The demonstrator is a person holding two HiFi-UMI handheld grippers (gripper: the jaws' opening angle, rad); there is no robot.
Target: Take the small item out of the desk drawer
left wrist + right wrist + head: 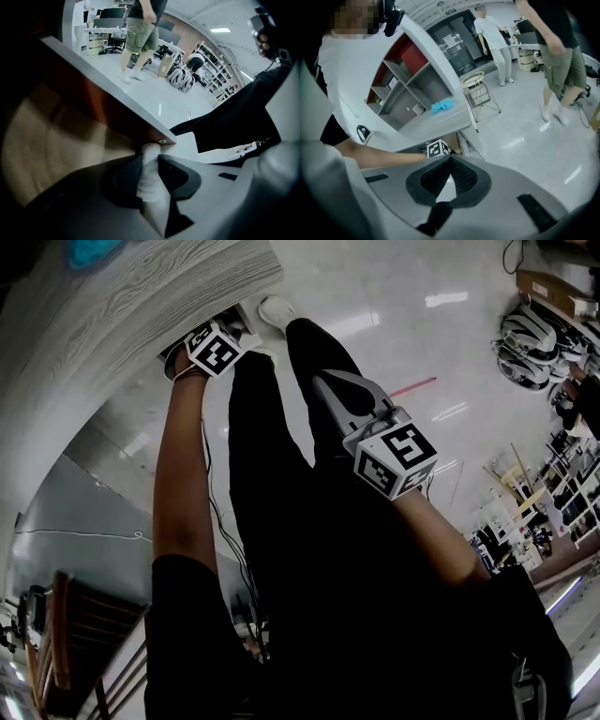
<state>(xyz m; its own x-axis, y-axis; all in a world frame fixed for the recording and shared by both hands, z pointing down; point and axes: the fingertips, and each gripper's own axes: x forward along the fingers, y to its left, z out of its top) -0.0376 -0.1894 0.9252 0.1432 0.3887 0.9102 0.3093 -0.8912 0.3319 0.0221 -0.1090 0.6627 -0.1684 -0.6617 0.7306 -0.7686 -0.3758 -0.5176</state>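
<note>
— What sits closest to your lens?

— The dark ribbed pads of my left gripper (150,158), pinching the small white fibrous wad (148,176). It stands upright between the jaws, with its top poking past the tips. It looks soft and crumpled, like tissue or cotton, so I judge a light squeeze is enough. The jaws stand partly apart only because the wad fills them.

— And the drawer?

— Just beyond the tips is the reddish-brown wooden drawer (105,110). Its grey-faced edge runs diagonally, and a small silver screw head (162,141) sits at the corner right above the wad. Left of the jaws lies what looks like the drawer's pale, smooth floor, though it is blurred. I'd say the wad is at the rim, not yet clear of it.

— Your other hand?

— My right gripper (449,161) has its jaws pressed together on nothing. I think it is parked aside so it doesn't crowd the opening. Far past its tips lies the grey wood-grain desk top (436,124).
</note>
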